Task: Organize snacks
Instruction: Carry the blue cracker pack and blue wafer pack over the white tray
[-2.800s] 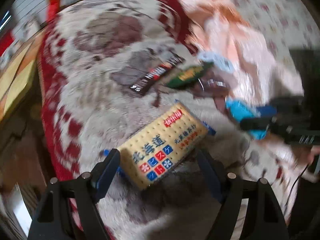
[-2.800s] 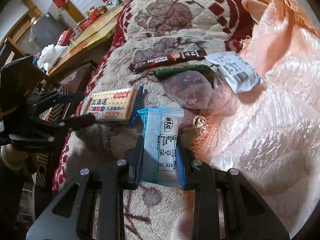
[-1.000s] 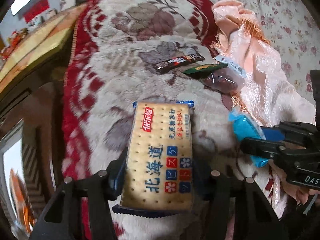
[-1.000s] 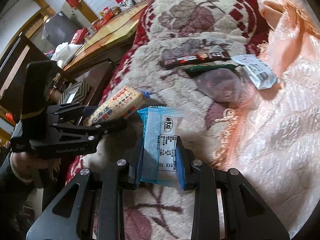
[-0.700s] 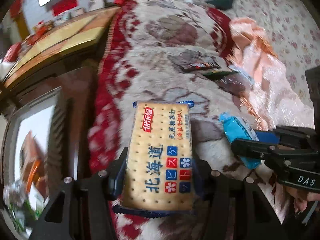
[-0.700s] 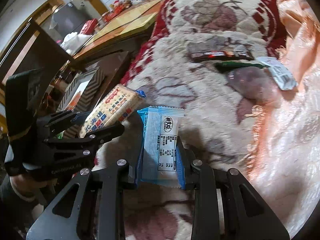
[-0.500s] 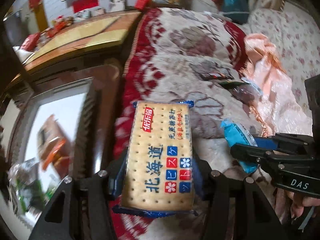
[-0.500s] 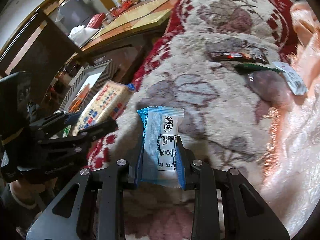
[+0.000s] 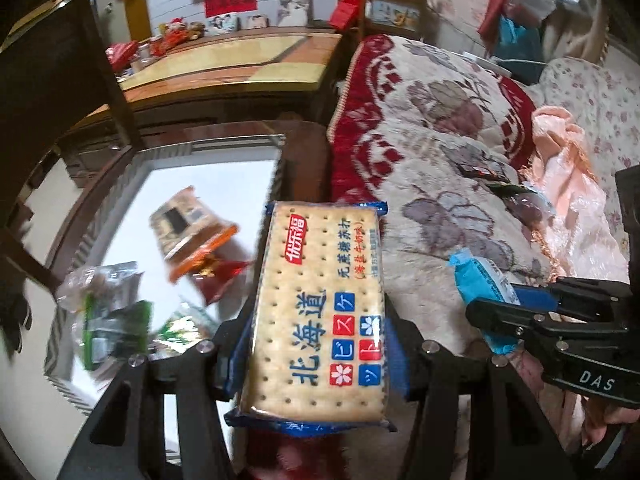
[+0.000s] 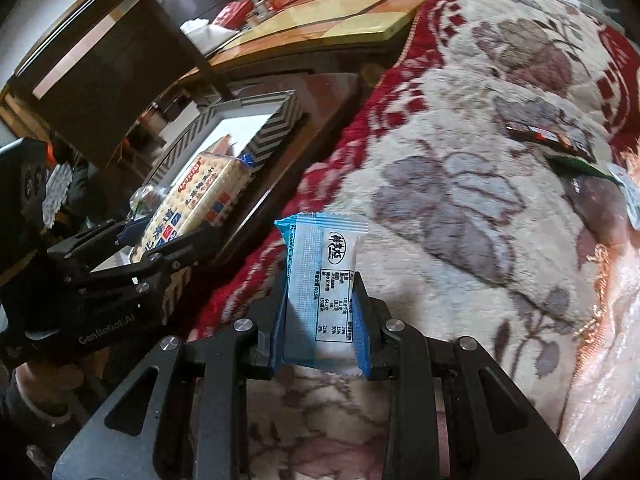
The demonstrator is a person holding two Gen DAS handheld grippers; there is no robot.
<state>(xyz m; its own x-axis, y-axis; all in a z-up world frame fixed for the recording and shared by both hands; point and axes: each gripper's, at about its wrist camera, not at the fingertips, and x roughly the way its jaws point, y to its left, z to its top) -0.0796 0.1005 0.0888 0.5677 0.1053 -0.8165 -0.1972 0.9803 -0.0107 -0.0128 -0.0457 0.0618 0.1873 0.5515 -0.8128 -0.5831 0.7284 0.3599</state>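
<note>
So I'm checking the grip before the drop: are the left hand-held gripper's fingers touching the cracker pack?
Touching. The left wrist view shows the left hand-held gripper shut on the cracker pack, a finger pressed against each side.

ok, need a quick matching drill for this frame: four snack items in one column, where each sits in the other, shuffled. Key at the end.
Items
1. cracker pack
2. light blue wafer packet
3. dark coffee stick sachet
4. orange-edged snack bag

Places
A. lying in the white striped-edge box
B. clamped in the right gripper
C. lying on the floral blanket
D. clamped in the left gripper

Pairs: 1-D, 2-B, 3-C, 4-A
</note>
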